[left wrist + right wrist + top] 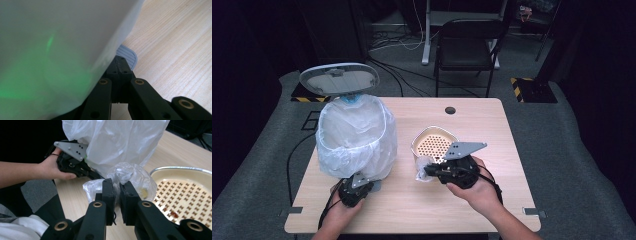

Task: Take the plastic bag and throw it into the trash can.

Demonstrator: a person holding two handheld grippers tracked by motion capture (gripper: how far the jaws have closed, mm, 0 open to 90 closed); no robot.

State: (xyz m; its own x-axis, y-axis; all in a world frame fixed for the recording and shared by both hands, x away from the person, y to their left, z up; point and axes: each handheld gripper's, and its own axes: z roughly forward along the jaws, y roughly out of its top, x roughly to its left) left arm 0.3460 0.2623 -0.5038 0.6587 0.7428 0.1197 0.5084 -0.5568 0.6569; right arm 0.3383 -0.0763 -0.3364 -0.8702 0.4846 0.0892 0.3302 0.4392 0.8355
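A pedal bin lined with a white plastic bag (354,135) stands at the table's left, its grey oval lid (339,78) raised. My left gripper (357,189) is low at the bin's base. In the left gripper view its jaws (120,63) are shut, with their tips resting on the bin's grey ribbed pedal (128,53). My right gripper (432,171) is shut on a small crumpled clear plastic bag (422,166), held just left of a cream perforated basket (432,142). The right gripper view shows the small bag (130,176) pinched between the jaws (117,185).
The basket (185,185) sits mid-table, with reddish crumbs on its holed floor. The other hand and gripper (73,163) lie against the bin liner (117,142). A round cable hole (450,110) is near the far edge. A black chair (467,47) stands beyond the table.
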